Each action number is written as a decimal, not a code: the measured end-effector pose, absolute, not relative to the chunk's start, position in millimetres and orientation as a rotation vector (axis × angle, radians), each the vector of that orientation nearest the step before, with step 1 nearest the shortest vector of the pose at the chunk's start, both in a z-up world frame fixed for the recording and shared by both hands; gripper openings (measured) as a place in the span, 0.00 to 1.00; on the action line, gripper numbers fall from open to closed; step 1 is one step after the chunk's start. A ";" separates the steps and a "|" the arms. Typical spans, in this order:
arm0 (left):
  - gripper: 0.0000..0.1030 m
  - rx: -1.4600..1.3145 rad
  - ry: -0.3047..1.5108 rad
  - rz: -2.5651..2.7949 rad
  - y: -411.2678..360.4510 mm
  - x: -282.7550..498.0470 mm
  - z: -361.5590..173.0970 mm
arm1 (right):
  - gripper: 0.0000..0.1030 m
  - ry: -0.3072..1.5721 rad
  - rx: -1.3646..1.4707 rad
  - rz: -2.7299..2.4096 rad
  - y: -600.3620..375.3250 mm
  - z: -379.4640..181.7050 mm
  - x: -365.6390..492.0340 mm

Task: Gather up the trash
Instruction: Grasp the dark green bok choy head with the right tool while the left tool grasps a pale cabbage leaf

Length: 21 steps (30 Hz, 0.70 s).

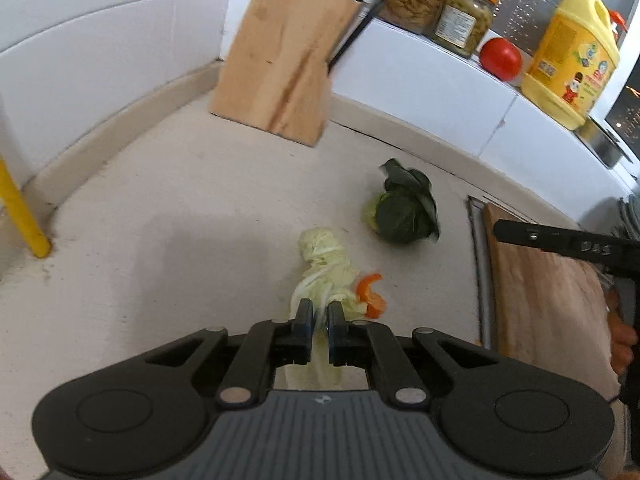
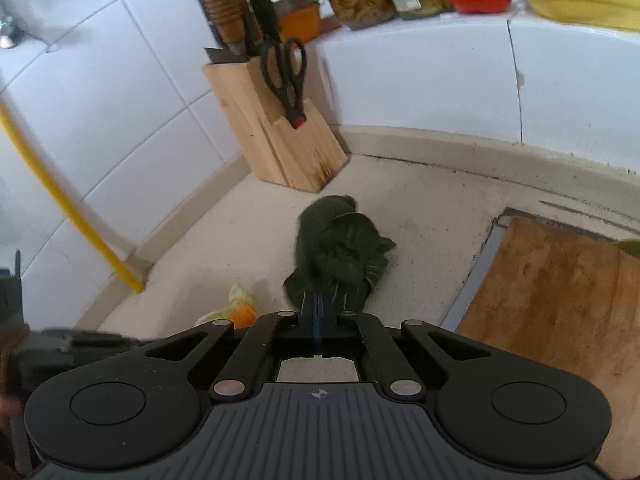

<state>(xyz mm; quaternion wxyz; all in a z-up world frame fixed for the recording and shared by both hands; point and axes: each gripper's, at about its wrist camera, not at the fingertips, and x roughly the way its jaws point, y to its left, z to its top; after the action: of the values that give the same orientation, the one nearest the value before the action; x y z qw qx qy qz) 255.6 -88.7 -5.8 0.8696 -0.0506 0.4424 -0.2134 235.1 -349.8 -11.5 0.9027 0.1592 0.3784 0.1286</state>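
- Cabbage scrap [image 1: 326,268], pale and crumpled, lies on the counter [image 1: 168,216] straight ahead of my left gripper [image 1: 319,314] in the left wrist view. The fingers are nearly together and pinch its near end, where pale leaf fills the narrow slit between them.
- Its long axis runs away from me, from the gripped white ribs toward the knife block [image 1: 280,60]. I judge I took it by that stiffer end because it gives a firmer hold than the frilly tip.
- An orange peel [image 1: 371,294] lies just beside the scrap on the right, untouched. The dark leaf bundle [image 1: 406,210] sits farther off, near the cutting board [image 1: 548,300]. My right gripper's arm shows above that board.
- In the right wrist view my right gripper [image 2: 318,312] is closed tight on the near edge of the dark leaf bundle [image 2: 340,252]; leaf stems stick out between the fingertips.
- That bundle also stretches away from me toward the knife block [image 2: 276,136], wider at the far end, narrow where I hold it.
- The cabbage scrap [image 2: 236,300] and orange peel [image 2: 244,314] peek out at lower left, just beside the gripper body.
- I see no bin in either view.
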 end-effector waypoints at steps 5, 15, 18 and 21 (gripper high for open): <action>0.38 -0.005 0.904 -0.421 -104.1 253.2 -15.2 | 0.76 0.739 0.207 0.205 -331.2 -18.8 261.0; 0.56 0.297 0.833 -0.355 -124.9 266.4 -44.7 | 0.88 0.820 0.062 0.218 -301.6 -62.0 342.3; 0.55 0.290 0.857 -0.394 -114.5 269.0 -48.7 | 0.88 0.856 0.099 0.228 -303.0 -72.4 351.1; 0.49 0.261 0.880 -0.443 -116.9 277.9 -48.3 | 0.89 0.848 0.125 0.231 -304.7 -75.3 351.3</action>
<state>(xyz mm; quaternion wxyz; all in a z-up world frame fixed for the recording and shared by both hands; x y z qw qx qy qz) 277.9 -116.9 -48.3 0.8731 0.1248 0.4210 -0.2120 351.3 -304.7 -75.3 0.9032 0.0604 0.4101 0.1116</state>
